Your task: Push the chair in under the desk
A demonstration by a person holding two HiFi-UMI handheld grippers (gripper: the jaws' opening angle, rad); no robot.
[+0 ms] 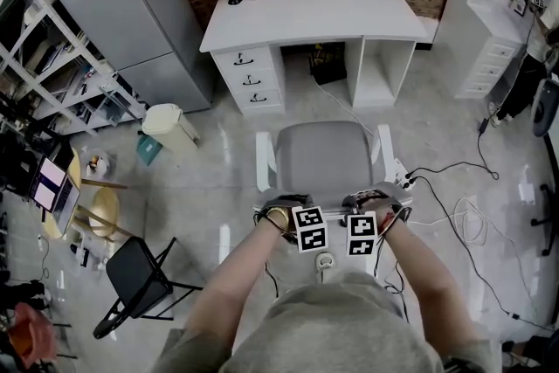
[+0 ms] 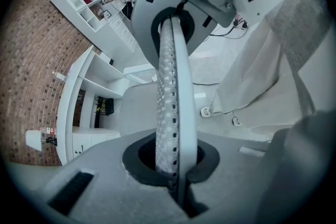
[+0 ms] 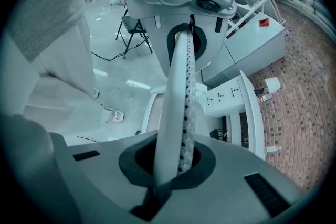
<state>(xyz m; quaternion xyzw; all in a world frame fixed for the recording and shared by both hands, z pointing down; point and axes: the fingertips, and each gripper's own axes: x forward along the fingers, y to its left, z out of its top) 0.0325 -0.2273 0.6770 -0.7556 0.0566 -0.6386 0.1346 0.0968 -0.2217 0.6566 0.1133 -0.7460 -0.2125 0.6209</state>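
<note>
the chair (image 1: 325,157) stands in the middle of the head view, grey seat and white armrests. it is well apart from the white bench (image 1: 306,13) at the top of the frame, with bare floor between them. your two hands sit side by side at its backrest, along the lower edge of the chair.

the left gripper (image 2: 170,50) has its fingers pressed together with nothing between them. the right gripper (image 3: 184,44) is the same, fingers closed flat on each other and empty. so this is a push with closed fingers and hands, not a grasp. whether the tips actually bear on the backrest is hidden by the marker cubes.

from your fingers the chair lies straight up the frame, and the bench's knee opening (image 1: 323,65) lies further up that same line, between the drawer stack on the left and the open cupboard on the right. the seat's front-to-back axis looks roughly lined up with that gap. neither hand is nearer: they flank the centre evenly, so equal pressure should keep it running straight. the armrests look close to the gap's width, so expect little margin. a cable runs on the floor by the chair's right side.
</note>
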